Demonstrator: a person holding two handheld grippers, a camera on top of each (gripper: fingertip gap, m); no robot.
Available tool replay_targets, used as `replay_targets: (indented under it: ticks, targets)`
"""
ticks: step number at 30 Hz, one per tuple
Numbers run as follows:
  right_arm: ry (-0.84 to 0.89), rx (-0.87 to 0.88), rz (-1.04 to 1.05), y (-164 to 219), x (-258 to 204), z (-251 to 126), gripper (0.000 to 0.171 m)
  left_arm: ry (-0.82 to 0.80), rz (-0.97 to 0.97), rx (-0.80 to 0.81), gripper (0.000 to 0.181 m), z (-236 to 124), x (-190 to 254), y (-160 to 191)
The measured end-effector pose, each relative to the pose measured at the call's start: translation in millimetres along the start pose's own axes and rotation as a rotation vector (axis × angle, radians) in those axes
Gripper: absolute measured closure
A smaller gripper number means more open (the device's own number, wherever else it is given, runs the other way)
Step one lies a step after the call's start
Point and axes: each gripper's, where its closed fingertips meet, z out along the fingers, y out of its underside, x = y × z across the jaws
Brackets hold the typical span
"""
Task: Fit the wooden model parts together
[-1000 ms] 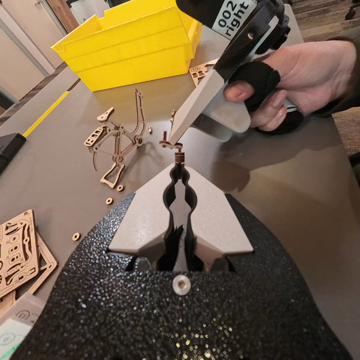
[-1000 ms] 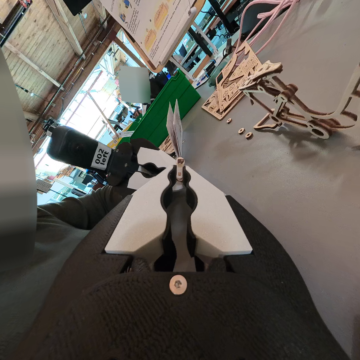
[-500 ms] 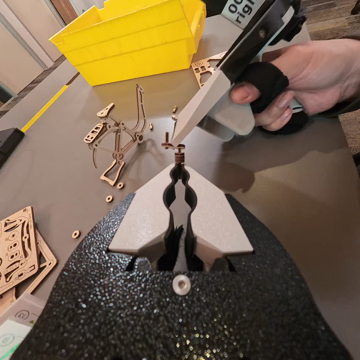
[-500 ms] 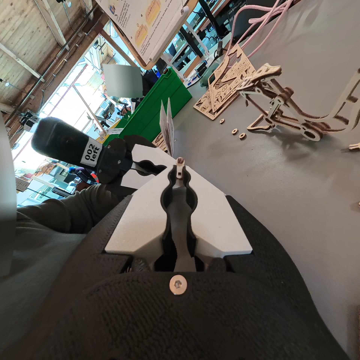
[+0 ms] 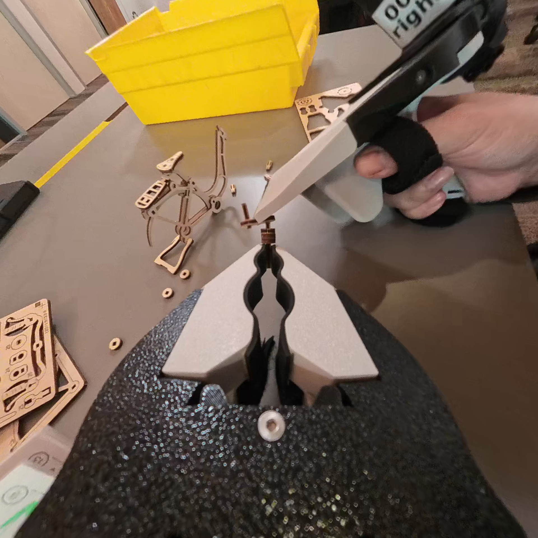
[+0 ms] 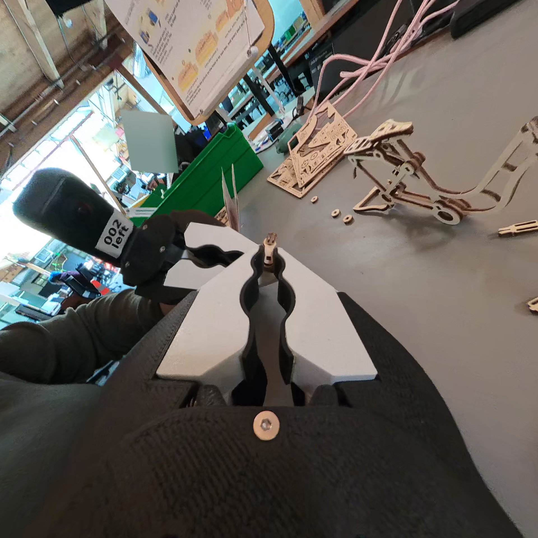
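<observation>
Left wrist view: tongs (image 5: pixel 267 247) pinching wooden peg (image 5: pixel 267 236).

Setting: workshop / maker space.
Exposed timber ceiling beams (image 6: pixel 35 43), green parts bin (image 6: pixel 209 177), yellow parts bin (image 5: pixel 209 64), pink cables (image 6: pixel 364 70) on grey worktop (image 6: pixel 436 291).

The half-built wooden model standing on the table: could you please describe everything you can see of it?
The half-built wooden model is a pale laser-cut plywood frame with dark burnt edges: a slotted end piece, crossed struts on pivot joints, a foot loop and one long curved arm. It rests on the grey table, apart from both grippers, with loose washers beside it.
</observation>
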Motion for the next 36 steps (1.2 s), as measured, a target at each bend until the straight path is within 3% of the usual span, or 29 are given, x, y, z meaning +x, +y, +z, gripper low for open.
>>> replay_targets:
  ticks: [5, 12, 15, 24, 31, 36]
  targets:
    - [-0.036, 0.146, -0.065, -16.8, -13.7, 6.1, 0.167, -0.038, -0.073, 0.123, 0.181, -10.2, -11.1, -14.9]
    - [0.020, 0.267, -0.464, -34.4, -44.3, 13.9, 0.167, -0.106, -0.035, 0.334, 0.181, -32.5, -21.2, -37.9]
    - [0.052, 0.294, -0.564, -33.6, -52.3, 13.6, 0.167, -0.091, -0.045, 0.349, 0.181, -36.0, -19.0, -39.6]
    - [-0.016, 0.278, -0.405, -27.9, -42.8, 11.1, 0.167, -0.123, 0.010, 0.272, 0.181, -28.2, -17.7, -31.5]
    - [-0.070, 0.259, -0.358, -25.9, -43.8, 12.9, 0.167, -0.277, 0.239, 0.169, 0.181, -34.3, -22.9, -28.7]
    - [-0.059, 0.291, -0.439, -27.4, -50.4, 9.6, 0.167, -0.298, 0.255, 0.200, 0.181, -37.3, -21.4, -35.3]
